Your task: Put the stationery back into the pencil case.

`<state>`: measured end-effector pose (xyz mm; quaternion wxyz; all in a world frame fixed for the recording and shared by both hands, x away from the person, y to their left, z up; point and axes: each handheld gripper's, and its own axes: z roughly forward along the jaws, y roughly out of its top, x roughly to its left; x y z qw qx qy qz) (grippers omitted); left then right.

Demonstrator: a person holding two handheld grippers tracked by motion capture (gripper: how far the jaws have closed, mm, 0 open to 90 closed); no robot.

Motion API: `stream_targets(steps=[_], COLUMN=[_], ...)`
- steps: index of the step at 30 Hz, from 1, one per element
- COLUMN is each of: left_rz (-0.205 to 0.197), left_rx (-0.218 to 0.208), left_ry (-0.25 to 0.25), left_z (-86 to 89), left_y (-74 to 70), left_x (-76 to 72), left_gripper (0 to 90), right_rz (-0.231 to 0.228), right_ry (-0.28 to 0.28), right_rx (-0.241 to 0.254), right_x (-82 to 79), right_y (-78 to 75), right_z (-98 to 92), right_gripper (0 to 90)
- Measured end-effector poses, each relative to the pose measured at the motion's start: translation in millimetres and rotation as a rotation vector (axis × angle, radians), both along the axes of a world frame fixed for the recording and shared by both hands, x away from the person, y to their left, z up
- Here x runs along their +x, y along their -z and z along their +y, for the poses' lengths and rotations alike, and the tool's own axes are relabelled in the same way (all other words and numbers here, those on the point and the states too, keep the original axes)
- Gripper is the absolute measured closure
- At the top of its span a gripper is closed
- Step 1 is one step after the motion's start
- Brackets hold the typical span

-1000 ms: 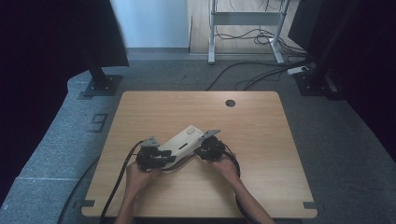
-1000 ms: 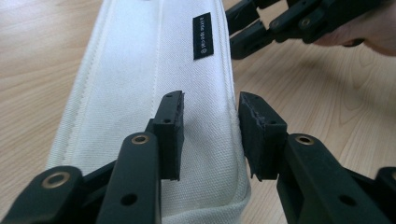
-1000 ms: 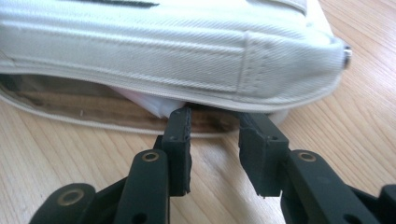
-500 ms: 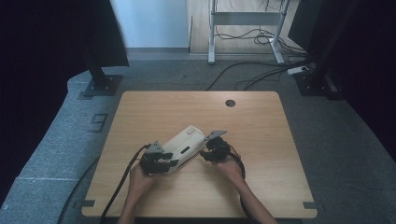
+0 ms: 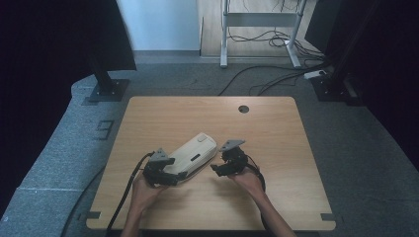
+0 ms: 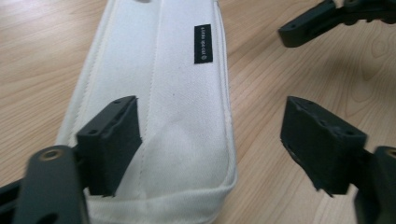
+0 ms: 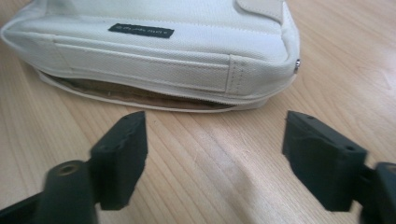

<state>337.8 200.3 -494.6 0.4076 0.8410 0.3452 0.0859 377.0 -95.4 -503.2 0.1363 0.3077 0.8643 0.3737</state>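
Observation:
A cream canvas pouch [image 5: 193, 153] with a small black label [image 6: 202, 44] lies slantwise on the wooden table [image 5: 276, 128]. My left gripper [image 5: 163, 174] sits at the pouch's near end. Its jaws have just been opening and now stand wide in the left gripper view [image 6: 210, 112]; the pouch [image 6: 159, 70] runs between them with no pad pressing on it. My right gripper [image 5: 220, 168] is just right of the pouch, apart from it. Its jaws [image 7: 215, 121] have also just been opening, with bare wood between them. The pouch's [image 7: 163, 51] zip edge [image 7: 140, 98] gapes slightly.
A round cable hole [image 5: 243, 109] is in the table near its far edge. Grey carpet surrounds the table, with stand bases [image 5: 106, 90] and cables [image 5: 267, 79] on the floor beyond. Black cables trail from both grippers toward the table's near edge.
Both grippers have let go of the pouch and opened their jaws. The right gripper has drawn back to the right, away from the pouch. The left gripper has stayed at the near end.

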Motion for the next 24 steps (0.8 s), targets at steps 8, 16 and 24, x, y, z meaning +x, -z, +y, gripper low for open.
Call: stream_targets(steps=[8,16,24], left_rz=[-0.042,-0.054,-0.063], left_rx=[0.062,0.041,0.047], left_ry=[-0.027,-0.059,-0.089], left_z=[11.6,30.0,43.7], left_y=[-6.6,-9.7,-8.9], left_x=[-8.3,-14.3,-18.7], left_gripper=[14.1,12.0,6.9], right_rz=[-0.015,-0.036,-0.044], right_ry=[0.012,0.044,0.088], right_rx=[0.001,0.010,0.003], right_x=[-11.0,-21.2,-30.5], right_y=[-6.7,-10.6,-9.7], right_z=[-19.1,-44.7,-71.3], right_gripper=[9.8,2.6,1.7])
